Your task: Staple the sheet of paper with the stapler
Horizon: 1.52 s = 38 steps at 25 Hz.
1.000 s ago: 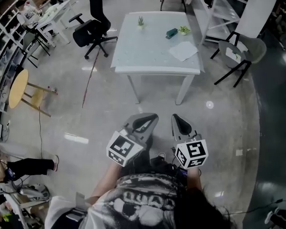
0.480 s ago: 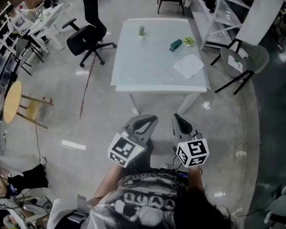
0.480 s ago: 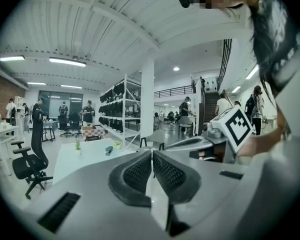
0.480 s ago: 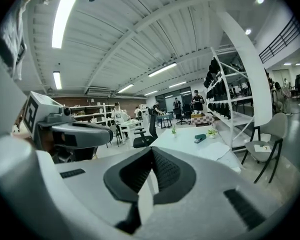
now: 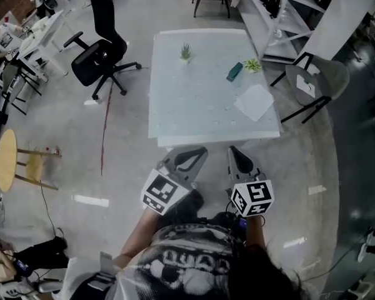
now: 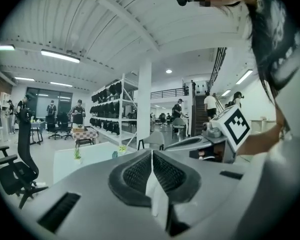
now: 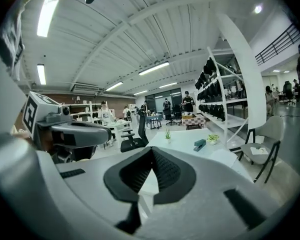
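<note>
A teal stapler (image 5: 234, 71) lies at the far right of a white table (image 5: 175, 124). A white sheet of paper (image 5: 255, 102) lies near it, by the table's right edge. Both grippers are held side by side just short of the table's near edge, far from both objects. My left gripper (image 5: 189, 157) is shut with nothing in it, and its pads meet in the left gripper view (image 6: 151, 156). My right gripper (image 5: 234, 154) is also shut and empty (image 7: 151, 154). Past its jaws the right gripper view shows the stapler (image 7: 199, 145) and the paper (image 7: 223, 156).
Two small potted plants (image 5: 185, 52) (image 5: 252, 64) stand on the table's far part. A grey chair (image 5: 315, 80) sits close to the table's right side, with white shelving (image 5: 281, 11) behind it. A black office chair (image 5: 97, 55) is at the left, and a round wooden stool (image 5: 6, 158) farther left.
The table has come much closer: it stood well ahead of the grippers and now its near edge is right in front of them. Both grippers stay shut and side by side.
</note>
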Tool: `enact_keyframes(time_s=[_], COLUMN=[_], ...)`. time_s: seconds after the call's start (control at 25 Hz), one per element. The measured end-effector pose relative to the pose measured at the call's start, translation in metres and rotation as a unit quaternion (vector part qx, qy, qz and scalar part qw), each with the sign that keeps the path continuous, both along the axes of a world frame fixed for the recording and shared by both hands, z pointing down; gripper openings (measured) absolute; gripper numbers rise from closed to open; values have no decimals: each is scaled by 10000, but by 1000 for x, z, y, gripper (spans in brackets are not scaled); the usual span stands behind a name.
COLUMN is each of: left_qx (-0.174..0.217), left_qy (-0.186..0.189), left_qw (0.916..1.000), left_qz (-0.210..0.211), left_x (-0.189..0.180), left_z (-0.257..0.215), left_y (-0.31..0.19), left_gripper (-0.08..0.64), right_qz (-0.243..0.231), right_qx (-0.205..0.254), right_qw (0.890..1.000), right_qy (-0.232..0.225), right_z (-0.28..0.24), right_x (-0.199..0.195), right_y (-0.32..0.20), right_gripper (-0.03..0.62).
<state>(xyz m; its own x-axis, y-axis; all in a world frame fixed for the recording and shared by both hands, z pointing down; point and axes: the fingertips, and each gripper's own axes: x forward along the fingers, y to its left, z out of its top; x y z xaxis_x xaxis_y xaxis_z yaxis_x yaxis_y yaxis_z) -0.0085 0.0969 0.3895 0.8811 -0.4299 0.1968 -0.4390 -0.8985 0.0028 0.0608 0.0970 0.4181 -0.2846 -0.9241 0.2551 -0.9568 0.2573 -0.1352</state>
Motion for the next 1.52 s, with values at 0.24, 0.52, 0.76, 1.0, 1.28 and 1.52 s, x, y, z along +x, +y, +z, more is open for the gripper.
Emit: enact_keyframes(time_s=[0.24,0.52,0.76,1.0,1.28,1.52], left_qx=[-175,-337,-426,-372,-389,-282], left_qy=[72,219,177,-2,-202,-258], left_qw=[9995,9971,9969,9984,9988,9993], left_qz=[270,647,639,416,196,24], left_x=[-5,8,17,26,64,101], left_z=[16,24,33,37,43,37], left_y=[-28,-47,-67,-103,-156,-199], left_gripper=[8,6,8,6,8,8], right_qz=[292,596,601,502,405,283], right_qx=[-243,-452,-632,-710,-941,-1557], right_qw=[9992,9971,9962,9962,9927,9798], right_qy=[157,128,86,10,640,1223], right_z=[13,21,36,50,80,135], right_x=[-1,12,28,57,149,248], right_y=[-17,-38,-63,-107,-172,-223], right_gripper=[-8,-6,-6,8,71,98])
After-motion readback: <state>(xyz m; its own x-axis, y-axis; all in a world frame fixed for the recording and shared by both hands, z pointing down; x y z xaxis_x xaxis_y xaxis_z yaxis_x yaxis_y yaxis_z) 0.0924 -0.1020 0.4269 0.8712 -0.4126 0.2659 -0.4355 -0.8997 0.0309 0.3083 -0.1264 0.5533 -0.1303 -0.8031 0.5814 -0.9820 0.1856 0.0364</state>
